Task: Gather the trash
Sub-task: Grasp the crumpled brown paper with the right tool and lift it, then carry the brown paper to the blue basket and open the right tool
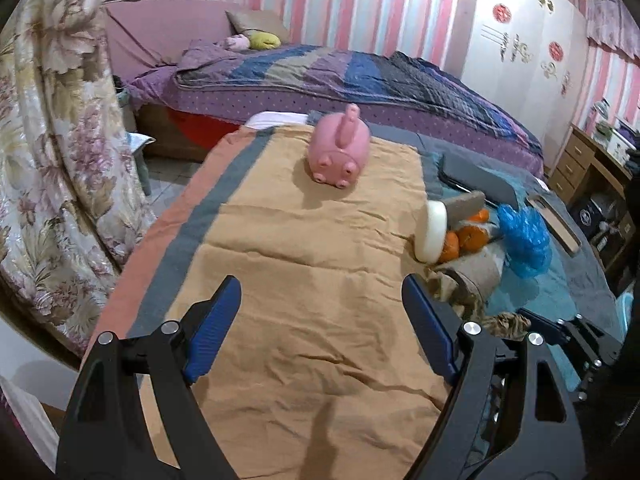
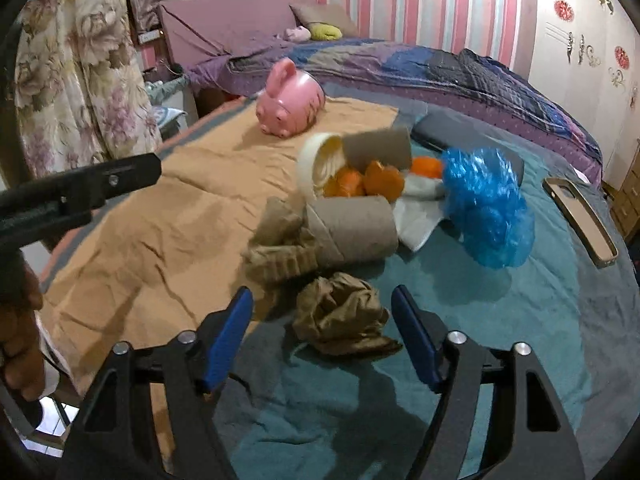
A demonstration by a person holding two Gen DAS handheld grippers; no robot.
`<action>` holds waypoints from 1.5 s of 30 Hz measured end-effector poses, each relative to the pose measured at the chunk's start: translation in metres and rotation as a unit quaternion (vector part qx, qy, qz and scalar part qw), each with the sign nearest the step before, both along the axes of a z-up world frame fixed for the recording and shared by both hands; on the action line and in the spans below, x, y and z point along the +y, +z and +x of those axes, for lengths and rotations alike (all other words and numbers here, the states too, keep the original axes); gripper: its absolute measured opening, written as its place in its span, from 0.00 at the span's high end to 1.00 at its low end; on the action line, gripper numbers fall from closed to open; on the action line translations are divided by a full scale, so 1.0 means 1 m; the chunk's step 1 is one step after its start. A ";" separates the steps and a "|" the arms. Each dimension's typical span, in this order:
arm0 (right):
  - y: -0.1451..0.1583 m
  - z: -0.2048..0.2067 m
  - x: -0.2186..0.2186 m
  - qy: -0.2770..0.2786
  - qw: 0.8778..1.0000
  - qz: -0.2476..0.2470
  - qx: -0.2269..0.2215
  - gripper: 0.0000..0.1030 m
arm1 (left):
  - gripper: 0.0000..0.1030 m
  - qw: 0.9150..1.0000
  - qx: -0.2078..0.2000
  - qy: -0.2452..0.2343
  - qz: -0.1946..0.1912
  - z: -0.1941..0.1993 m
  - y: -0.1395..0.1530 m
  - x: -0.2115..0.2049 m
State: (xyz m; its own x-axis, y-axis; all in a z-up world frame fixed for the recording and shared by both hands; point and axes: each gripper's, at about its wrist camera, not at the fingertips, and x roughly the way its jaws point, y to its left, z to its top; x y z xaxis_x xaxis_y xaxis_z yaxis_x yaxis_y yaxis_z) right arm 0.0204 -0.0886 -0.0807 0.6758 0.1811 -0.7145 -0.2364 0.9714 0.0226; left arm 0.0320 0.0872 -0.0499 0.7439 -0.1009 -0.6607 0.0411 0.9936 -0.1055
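**Trash heap on the cloth-covered desk, both tools empty**

Left wrist view: the left tool (image 1: 320,300) stands wide, nothing between its blue pads (image 1: 218,320); it hangs over the orange cloth (image 1: 304,248) that covers the desk; the pink piggy bank (image 1: 340,152) lies at the far end of that cloth; to the right of the piggy bank and nearer the camera sits the trash heap, with a white lid (image 1: 432,232), orange peels (image 1: 466,238) just beside it and a crumpled blue plastic bag (image 1: 526,240) further right; part of the right tool's black frame (image 1: 576,340) shows at the right edge.

Right wrist view: the right tool (image 2: 322,320) is fairly wide and grips nothing; a crumpled brown paper wad (image 2: 344,314) lies between its blue pads (image 2: 230,332), apart from both, on the teal cloth (image 2: 520,320); beyond the wad, toward the piggy bank (image 2: 290,106), lie a cardboard tube (image 2: 356,228), folded brown cardboard (image 2: 280,248), the white lid (image 2: 316,160) with orange peels (image 2: 368,182), and white paper (image 2: 420,216); the blue plastic bag (image 2: 486,204) sits right of the tube; a phone case (image 2: 580,220) lies further right; the left tool (image 2: 132,170) reaches in from the left edge, a hand (image 2: 20,344) below it.
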 end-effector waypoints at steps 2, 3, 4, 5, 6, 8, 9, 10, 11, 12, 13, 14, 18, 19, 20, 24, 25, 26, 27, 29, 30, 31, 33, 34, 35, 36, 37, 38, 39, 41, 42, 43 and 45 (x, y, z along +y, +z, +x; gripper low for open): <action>-0.004 0.002 0.001 0.005 1.000 -0.011 0.006 0.59 | 0.22 1.000 0.001 -0.007 -0.001 0.000 0.000 -0.003; -0.005 0.002 0.000 0.006 1.000 -0.018 0.005 0.62 | 0.22 1.000 0.003 -0.012 -0.001 0.000 -0.001 -0.006; -0.003 0.001 -0.003 0.011 1.000 -0.014 0.004 0.63 | 0.22 1.000 0.004 -0.015 0.000 0.000 -0.002 -0.009; -0.001 0.000 -0.005 0.012 1.000 -0.009 0.004 0.63 | 0.22 1.000 0.006 -0.019 0.001 0.001 -0.003 -0.011; 0.008 -0.003 -0.012 0.008 1.000 -0.001 -0.008 0.64 | 0.21 0.999 0.012 -0.030 -0.001 0.002 -0.005 -0.016; 0.018 -0.007 -0.023 -0.006 1.000 0.004 -0.025 0.64 | 0.20 0.999 0.018 -0.045 0.000 0.002 -0.008 -0.022; 0.027 -0.009 -0.033 -0.014 0.999 0.014 -0.037 0.64 | 0.20 0.998 0.022 -0.058 0.003 0.002 -0.011 -0.030; 0.035 -0.011 -0.045 -0.025 0.998 0.024 -0.048 0.64 | 0.20 0.997 0.024 -0.066 0.005 0.002 -0.012 -0.036; 0.039 -0.011 -0.052 -0.031 0.998 0.029 -0.053 0.63 | 0.19 0.997 0.027 -0.076 0.009 0.002 -0.014 -0.042; 0.044 -0.011 -0.064 -0.039 0.997 0.036 -0.059 0.63 | 0.18 0.996 0.030 -0.086 0.016 0.002 -0.017 -0.050; 0.047 -0.010 -0.073 -0.045 0.996 0.040 -0.060 0.63 | 0.18 0.994 0.035 -0.097 0.023 0.002 -0.020 -0.059; 0.049 -0.009 -0.081 -0.051 0.996 0.041 -0.060 0.63 | 0.17 0.993 0.040 -0.109 0.031 0.002 -0.024 -0.067; 0.051 -0.003 -0.110 -0.081 0.994 0.054 -0.057 0.63 | 0.17 0.988 0.054 -0.127 0.068 0.006 -0.038 -0.091; 0.053 -0.002 -0.115 -0.084 0.993 0.056 -0.057 0.63 | 0.17 0.988 0.056 -0.126 0.073 0.007 -0.039 -0.094; 0.054 -0.002 -0.119 -0.086 0.993 0.057 -0.058 0.63 | 0.18 0.987 0.058 -0.127 0.078 0.010 -0.042 -0.098; 0.056 -0.005 -0.123 -0.083 0.993 0.054 -0.061 0.63 | 0.59 0.982 0.074 -0.145 0.096 0.015 -0.052 -0.109; 0.057 -0.005 -0.124 -0.082 0.993 0.054 -0.061 0.63 | 0.64 0.981 0.075 -0.147 0.100 0.016 -0.053 -0.109; 0.058 -0.005 -0.124 -0.081 0.993 0.054 -0.062 0.63 | 0.66 0.981 0.076 -0.146 0.101 0.015 -0.052 -0.110; 0.059 -0.006 -0.126 -0.081 0.993 0.054 -0.063 0.63 | 0.67 0.981 0.076 -0.149 0.097 0.013 -0.049 -0.110; 0.059 -0.008 -0.128 -0.081 0.993 0.054 -0.064 0.63 | 0.68 0.982 0.067 -0.150 0.089 0.007 -0.040 -0.109; 0.059 -0.008 -0.129 -0.082 0.993 0.054 -0.064 0.63 | 0.69 0.983 0.058 -0.148 0.091 0.002 -0.031 -0.108; 0.059 -0.009 -0.129 -0.082 0.993 0.055 -0.064 0.63 | 0.69 0.984 0.051 -0.146 0.091 -0.001 -0.026 -0.107; 0.061 -0.011 -0.130 -0.083 0.993 0.057 -0.067 0.63 | 0.69 0.987 0.033 -0.136 0.082 -0.008 -0.012 -0.101; 0.062 -0.013 -0.132 -0.084 0.992 0.059 -0.071 0.63 | 0.69 0.988 0.027 -0.131 0.077 -0.010 -0.006 -0.098; 0.064 -0.015 -0.131 -0.084 0.992 0.061 -0.074 0.63 | 0.69 0.989 0.022 -0.126 0.073 -0.010 -0.003 -0.096; 0.065 -0.017 -0.132 -0.085 0.991 0.064 -0.077 0.63 | 0.69 0.991 0.015 -0.118 0.064 -0.012 0.004 -0.091; 0.068 -0.020 -0.134 -0.086 0.991 0.065 -0.082 0.63 | 0.69 0.992 0.010 -0.114 0.060 -0.012 0.007 -0.088; 0.070 -0.023 -0.135 -0.088 0.990 0.067 -0.088 0.63 | 0.69 0.993 0.002 -0.108 0.053 -0.014 0.012 -0.085; 0.072 -0.025 -0.135 -0.089 0.990 0.068 -0.091 0.63 | 0.69 0.993 -0.004 -0.105 0.048 -0.014 0.015 -0.084; 0.077 -0.031 -0.137 -0.094 0.988 0.071 -0.102 0.63 | 0.69 0.994 -0.025 -0.099 0.029 -0.016 0.023 -0.080; 0.080 -0.034 -0.138 -0.096 0.987 0.073 -0.107 0.63 | 0.69 0.994 -0.038 -0.097 0.017 -0.019 0.029 -0.080; 0.083 -0.037 -0.140 -0.098 0.986 0.075 -0.113 0.63 | 0.69 0.994 -0.048 -0.099 0.011 -0.021 0.034 -0.082; 0.086 -0.040 -0.143 -0.101 0.985 0.076 -0.118 0.63 | 0.69 0.993 -0.066 -0.100 0.006 -0.025 0.042 -0.088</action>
State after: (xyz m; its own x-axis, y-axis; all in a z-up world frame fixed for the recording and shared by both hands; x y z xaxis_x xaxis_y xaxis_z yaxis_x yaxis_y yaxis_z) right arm -0.0192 -0.2318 0.0054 0.8535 0.1181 -0.5075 -0.0545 0.9889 0.1385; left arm 0.0066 -0.0004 -0.0074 0.7905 -0.2474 -0.5603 0.2498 0.9655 -0.0739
